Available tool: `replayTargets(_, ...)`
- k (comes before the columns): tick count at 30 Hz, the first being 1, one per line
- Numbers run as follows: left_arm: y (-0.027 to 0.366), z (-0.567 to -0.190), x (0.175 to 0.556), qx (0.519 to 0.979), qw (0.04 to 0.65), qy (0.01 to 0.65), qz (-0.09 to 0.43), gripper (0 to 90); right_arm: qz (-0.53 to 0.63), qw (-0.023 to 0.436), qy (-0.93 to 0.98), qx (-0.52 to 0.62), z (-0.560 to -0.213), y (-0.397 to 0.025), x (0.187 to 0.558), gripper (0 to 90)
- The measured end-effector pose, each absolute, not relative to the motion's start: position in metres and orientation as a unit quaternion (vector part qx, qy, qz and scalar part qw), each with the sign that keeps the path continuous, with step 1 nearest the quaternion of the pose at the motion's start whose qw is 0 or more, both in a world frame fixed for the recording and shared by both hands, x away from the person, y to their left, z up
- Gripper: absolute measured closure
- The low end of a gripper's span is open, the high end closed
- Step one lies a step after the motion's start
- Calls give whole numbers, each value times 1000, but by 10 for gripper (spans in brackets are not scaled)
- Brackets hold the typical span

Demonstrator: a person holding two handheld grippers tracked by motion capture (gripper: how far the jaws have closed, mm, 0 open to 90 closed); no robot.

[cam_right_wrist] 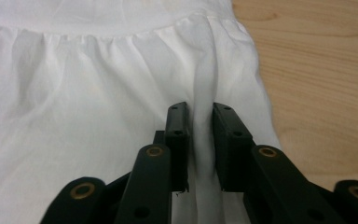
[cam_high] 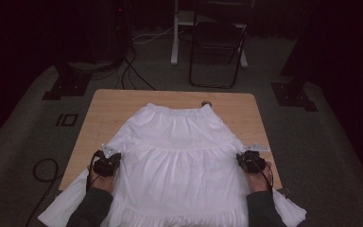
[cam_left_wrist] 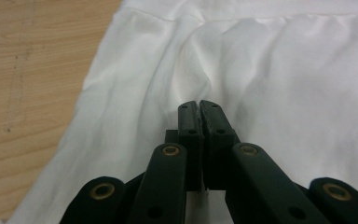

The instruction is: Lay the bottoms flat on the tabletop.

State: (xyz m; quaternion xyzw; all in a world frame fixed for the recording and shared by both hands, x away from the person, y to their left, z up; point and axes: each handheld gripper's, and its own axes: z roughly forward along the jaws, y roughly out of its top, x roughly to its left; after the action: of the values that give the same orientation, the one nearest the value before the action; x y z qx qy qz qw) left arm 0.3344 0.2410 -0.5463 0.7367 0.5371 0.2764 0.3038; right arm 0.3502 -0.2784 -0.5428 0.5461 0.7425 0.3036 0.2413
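Where the white skirt lies spread flat over my table, its gathered waistband sits near the far edge and its hem runs off the near edge toward me, spilling past both near corners. I hold my left gripper on the skirt's left side, close to the table's left edge, and my right gripper on its right side, close to the right edge; the two are well apart, with the width of the cloth between them.

In the left gripper view, my left gripper has its jaws pressed together, tips nearly touching, and a ridge of cloth runs up out of them, so I take it as clenched on a thin pinch of the skirt. Bare wood shows to the left of the fabric.

In the right gripper view, my right gripper grasps a thicker fold of the skirt: the jaws stand a little apart with a raised pleat of cloth packed between them. A gathered seam crosses the fabric ahead, and bare table lies to the right.

A small round dark object sits at the far edge beside the waistband. I can read no label, brand or writing on anything.

Beyond the table a folding chair stands on the floor.
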Motion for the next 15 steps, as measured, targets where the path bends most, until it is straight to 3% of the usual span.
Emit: replayTargets(15,247,-546,375,722,281,554,304,886,309,240,741,547,-543,-276,390,814)
